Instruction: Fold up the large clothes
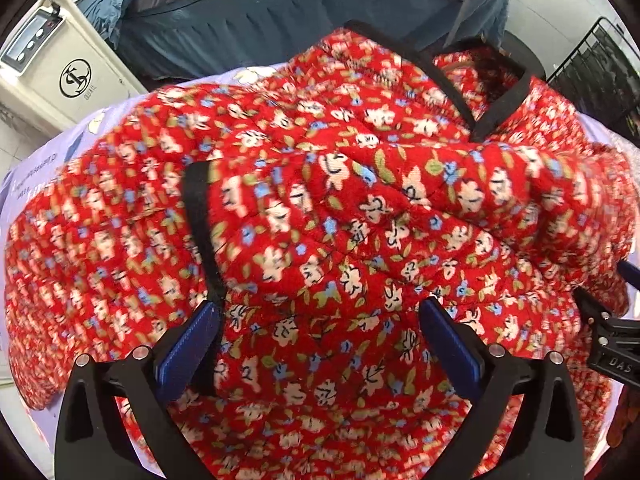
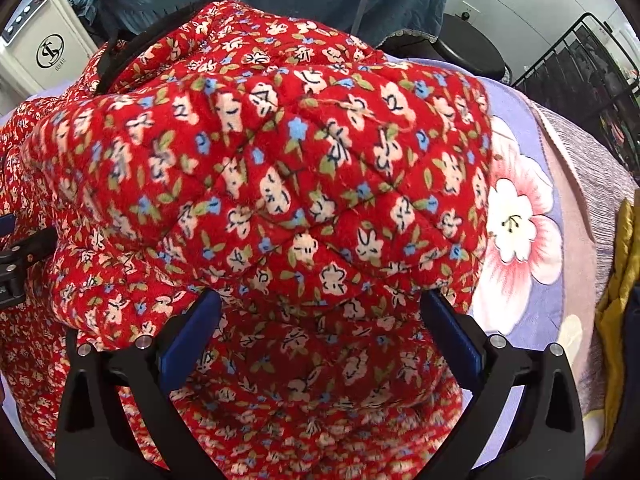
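A red quilted jacket (image 1: 360, 200) with small white and blue flowers lies spread on a lilac blanket (image 1: 48, 160). A sleeve with a black cuff (image 1: 198, 208) is folded across its body, and the black-trimmed neck (image 1: 440, 64) lies at the far end. My left gripper (image 1: 320, 306) points down over the folded sleeve, open, its blue pads (image 1: 188, 352) wide apart with the cloth under them. My right gripper (image 2: 320, 298) hangs open over the jacket (image 2: 280, 160) near its right edge, gripping nothing. Each gripper shows at the edge of the other's view.
The lilac blanket (image 2: 516, 216) bears a large pink-white flower to the right of the jacket. A yellow garment (image 2: 620, 280) lies at the far right. A white appliance (image 1: 60, 80) stands at the back left, dark blue bedding (image 1: 280, 12) behind, a black rack (image 2: 580, 80) back right.
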The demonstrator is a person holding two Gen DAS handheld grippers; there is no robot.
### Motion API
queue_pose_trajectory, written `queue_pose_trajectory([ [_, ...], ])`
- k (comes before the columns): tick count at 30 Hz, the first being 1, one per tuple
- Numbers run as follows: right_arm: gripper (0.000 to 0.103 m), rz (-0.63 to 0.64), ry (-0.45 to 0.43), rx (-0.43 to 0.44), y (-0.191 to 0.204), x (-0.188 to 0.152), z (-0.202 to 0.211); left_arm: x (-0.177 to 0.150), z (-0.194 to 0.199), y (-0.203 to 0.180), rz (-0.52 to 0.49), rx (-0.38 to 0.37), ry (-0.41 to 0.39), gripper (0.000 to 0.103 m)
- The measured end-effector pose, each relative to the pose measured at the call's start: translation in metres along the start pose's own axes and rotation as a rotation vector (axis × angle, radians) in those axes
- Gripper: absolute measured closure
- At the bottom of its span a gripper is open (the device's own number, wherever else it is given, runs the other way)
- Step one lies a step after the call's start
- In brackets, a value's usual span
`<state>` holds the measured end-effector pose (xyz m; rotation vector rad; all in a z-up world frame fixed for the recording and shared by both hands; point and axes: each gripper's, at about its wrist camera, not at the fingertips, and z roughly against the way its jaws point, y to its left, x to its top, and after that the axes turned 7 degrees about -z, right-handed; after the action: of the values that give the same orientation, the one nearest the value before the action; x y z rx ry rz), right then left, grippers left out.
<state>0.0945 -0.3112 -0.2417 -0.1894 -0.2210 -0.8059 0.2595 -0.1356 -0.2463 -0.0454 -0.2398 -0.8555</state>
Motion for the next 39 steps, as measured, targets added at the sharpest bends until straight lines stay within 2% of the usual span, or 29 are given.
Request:
queue_pose_trajectory([
  [2, 0.005, -0.012, -0.019, 0.009, -0.001, -0.004, 0.014, -0.006, 0.020, 0.007, 0.048, -0.011, -0.044, 0.006],
  [5, 0.005, -0.036, -0.074, 0.043, -0.004, -0.016, 0.041, -0.021, 0.045, 0.021, 0.108, -0.093, -0.099, 0.006],
  [10, 0.005, 0.000, -0.157, 0.074, 0.011, -0.047, 0.082, -0.064, 0.072, 0.048, 0.179, -0.121, -0.147, 0.006],
  [15, 0.005, 0.058, -0.095, 0.153, 0.041, -0.089, 0.094, -0.129, 0.089, 0.088, 0.273, -0.090, -0.181, 0.006],
  [20, 0.005, 0.131, -0.057, 0.203, 0.076, -0.127, 0.101, -0.195, 0.095, 0.134, 0.405, -0.076, -0.158, 0.006],
  [26, 0.005, 0.238, -0.030, 0.244, 0.113, -0.159, 0.108, -0.267, 0.102, 0.210, 0.624, -0.049, -0.152, 0.006],
  [31, 0.005, 0.290, -0.029, 0.260, 0.126, -0.174, 0.113, -0.308, 0.102, 0.264, 0.845, -0.099, -0.196, 0.006],
  [39, 0.005, 0.294, 0.018, 0.227, 0.124, -0.180, 0.103, -0.325, 0.073, 0.320, 1.046, -0.183, -0.260, 0.007],
])
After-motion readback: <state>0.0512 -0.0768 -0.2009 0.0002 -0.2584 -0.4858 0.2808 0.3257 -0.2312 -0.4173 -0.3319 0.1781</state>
